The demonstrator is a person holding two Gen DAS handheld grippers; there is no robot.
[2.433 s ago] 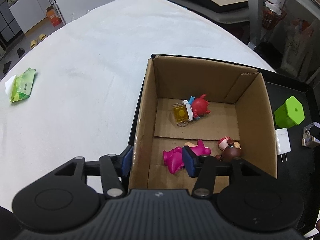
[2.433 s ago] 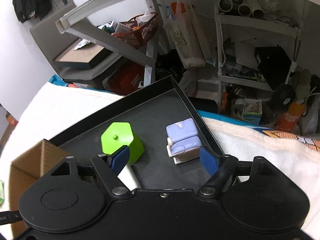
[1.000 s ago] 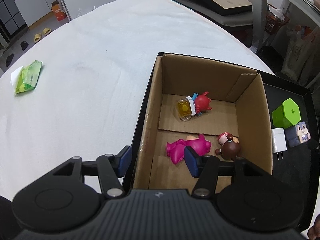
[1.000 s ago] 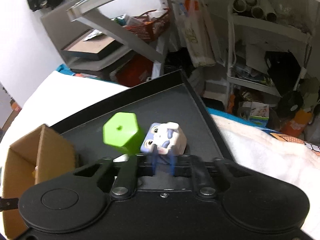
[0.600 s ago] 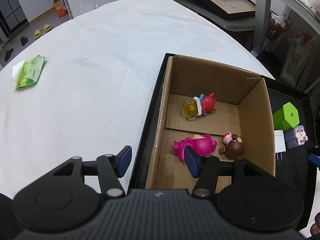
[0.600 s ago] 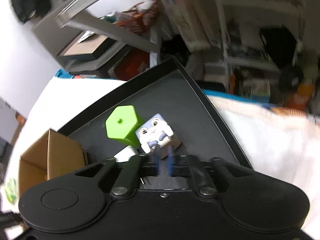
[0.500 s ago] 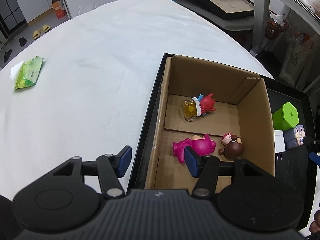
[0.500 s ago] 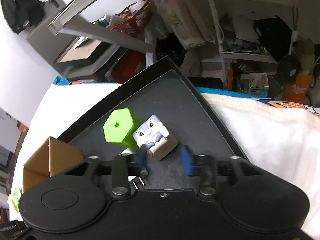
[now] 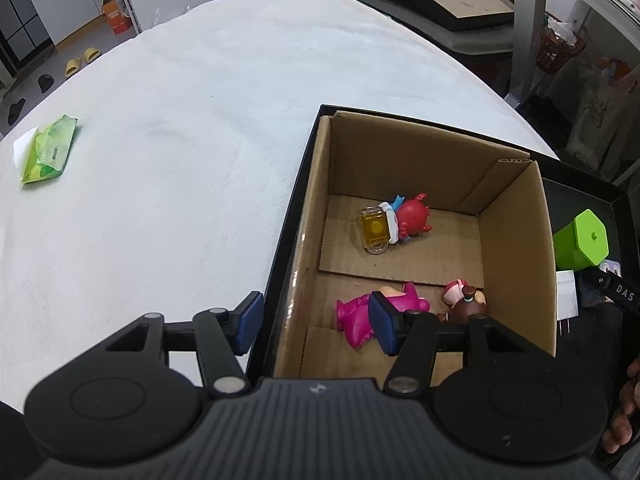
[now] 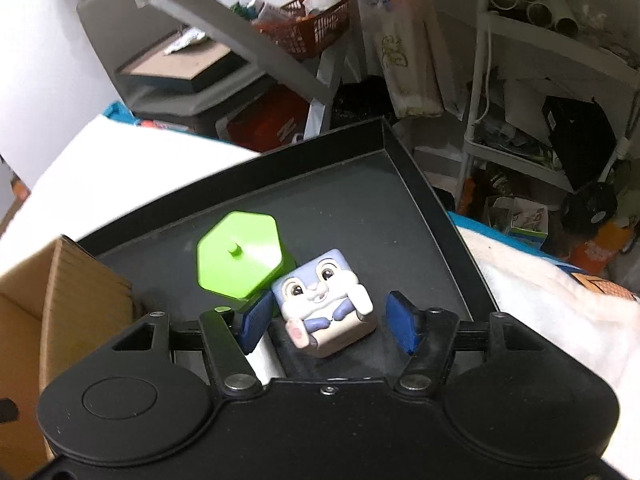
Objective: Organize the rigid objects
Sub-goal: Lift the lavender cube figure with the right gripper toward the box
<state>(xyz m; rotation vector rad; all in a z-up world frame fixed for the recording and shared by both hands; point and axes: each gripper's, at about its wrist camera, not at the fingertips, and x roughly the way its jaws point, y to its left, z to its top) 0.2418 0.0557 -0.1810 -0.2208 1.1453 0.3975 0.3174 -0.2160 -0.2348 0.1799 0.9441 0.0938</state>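
Note:
A cube-shaped bunny toy (image 10: 326, 302), blue and white, rests on the black tray (image 10: 360, 208) between the open fingers of my right gripper (image 10: 330, 322), beside a green hexagonal block (image 10: 240, 258). A white charger (image 10: 264, 358) lies under the left finger. In the left wrist view a cardboard box (image 9: 516, 248) holds a red and yellow figure (image 9: 394, 226), a pink figure (image 9: 360, 314) and a brown figure (image 9: 464, 302). My left gripper (image 9: 316, 320) is open and empty, straddling the box's near left wall. The green block (image 9: 582, 240) and the charger (image 9: 566, 294) show right of the box.
A green packet (image 9: 48, 150) lies on the white tablecloth (image 9: 180, 140) at far left. Cluttered shelves and a red basket (image 10: 308, 28) stand beyond the tray. The box corner (image 10: 60, 292) sits left of the right gripper.
My right gripper held the bunny toy lifted, then opened and let it go onto the tray beside the green block. The left gripper drifted slightly left and stayed open.

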